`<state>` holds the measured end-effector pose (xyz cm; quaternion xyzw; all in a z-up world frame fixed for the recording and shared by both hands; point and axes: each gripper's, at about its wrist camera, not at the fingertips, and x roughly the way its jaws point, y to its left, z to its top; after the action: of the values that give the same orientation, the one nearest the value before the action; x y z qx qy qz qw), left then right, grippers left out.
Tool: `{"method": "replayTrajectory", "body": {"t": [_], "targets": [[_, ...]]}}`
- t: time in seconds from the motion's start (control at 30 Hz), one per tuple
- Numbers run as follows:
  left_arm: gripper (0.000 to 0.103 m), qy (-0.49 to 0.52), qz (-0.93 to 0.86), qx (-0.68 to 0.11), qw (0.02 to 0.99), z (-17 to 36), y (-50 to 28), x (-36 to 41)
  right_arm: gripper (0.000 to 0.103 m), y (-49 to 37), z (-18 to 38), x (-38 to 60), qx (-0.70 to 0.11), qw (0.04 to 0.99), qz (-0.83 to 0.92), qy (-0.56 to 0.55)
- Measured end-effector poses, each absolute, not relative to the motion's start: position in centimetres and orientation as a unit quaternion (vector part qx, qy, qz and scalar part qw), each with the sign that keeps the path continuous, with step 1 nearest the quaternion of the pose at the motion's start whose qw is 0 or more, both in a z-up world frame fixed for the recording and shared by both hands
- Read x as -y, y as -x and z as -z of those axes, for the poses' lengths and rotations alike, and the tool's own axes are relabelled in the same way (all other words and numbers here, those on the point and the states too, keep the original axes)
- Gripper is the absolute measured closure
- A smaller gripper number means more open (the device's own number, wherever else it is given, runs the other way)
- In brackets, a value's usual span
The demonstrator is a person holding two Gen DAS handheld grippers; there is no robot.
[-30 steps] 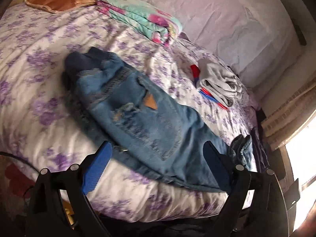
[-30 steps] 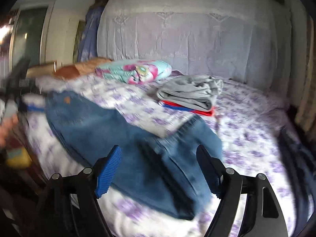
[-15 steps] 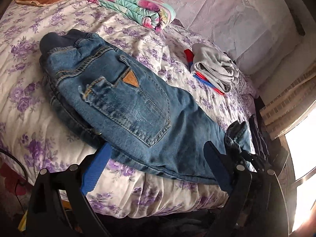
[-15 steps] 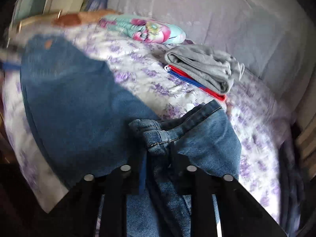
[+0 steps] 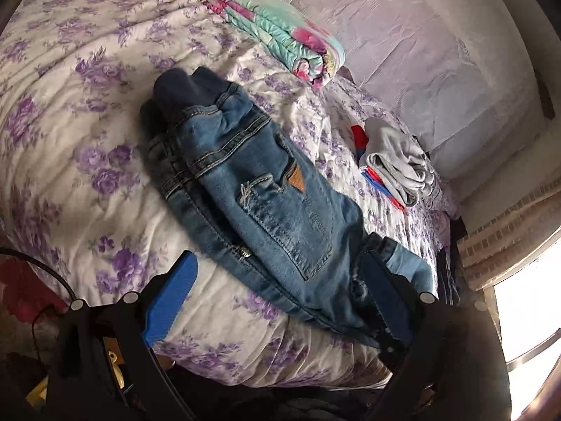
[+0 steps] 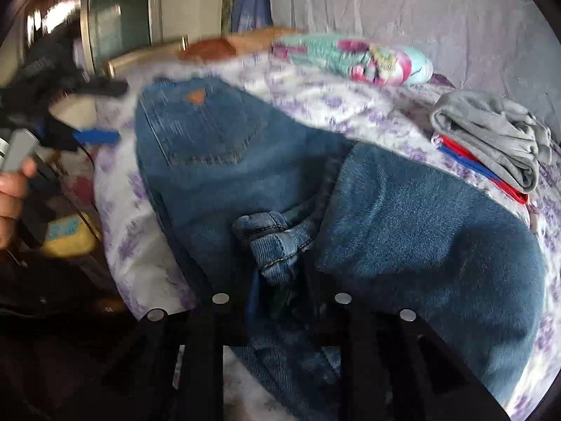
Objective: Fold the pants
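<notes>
Lying across the floral bedspread (image 5: 63,161), the blue jeans (image 5: 252,189) show a small tan triangular patch (image 5: 297,180) on the back pocket; no writing on it can be read. The right gripper (image 6: 280,273) is clamped on a bunched hem of the jeans. The left gripper (image 5: 277,301) hangs spread wide above the bed edge. A folded grey garment (image 5: 396,159) and a rolled floral blanket (image 5: 280,31) lie beyond.
</notes>
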<state>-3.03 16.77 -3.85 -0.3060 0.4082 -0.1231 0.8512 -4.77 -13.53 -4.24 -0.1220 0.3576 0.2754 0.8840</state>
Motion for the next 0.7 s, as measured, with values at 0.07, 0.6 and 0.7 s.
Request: {"method": "replayTrajectory", "body": {"t": [0.07, 0.6, 0.7], "targets": [[0.011, 0.302, 0.117, -0.408, 0.854, 3.9, 3.0, -16.9, 0.074, 5.8, 2.5, 14.9, -0.335, 0.893, -0.284, 0.095], [0.011, 0.309, 0.120, -0.402, 0.853, 3.7, 3.0, -17.0, 0.089, 4.2, -0.7, 16.7, -0.322, 0.901, -0.288, 0.029], [0.011, 0.319, 0.119, -0.404, 0.849, 3.9, 3.0, -17.3, 0.084, 3.3, -1.4, 17.5, -0.326, 0.895, -0.305, -0.014]]}}
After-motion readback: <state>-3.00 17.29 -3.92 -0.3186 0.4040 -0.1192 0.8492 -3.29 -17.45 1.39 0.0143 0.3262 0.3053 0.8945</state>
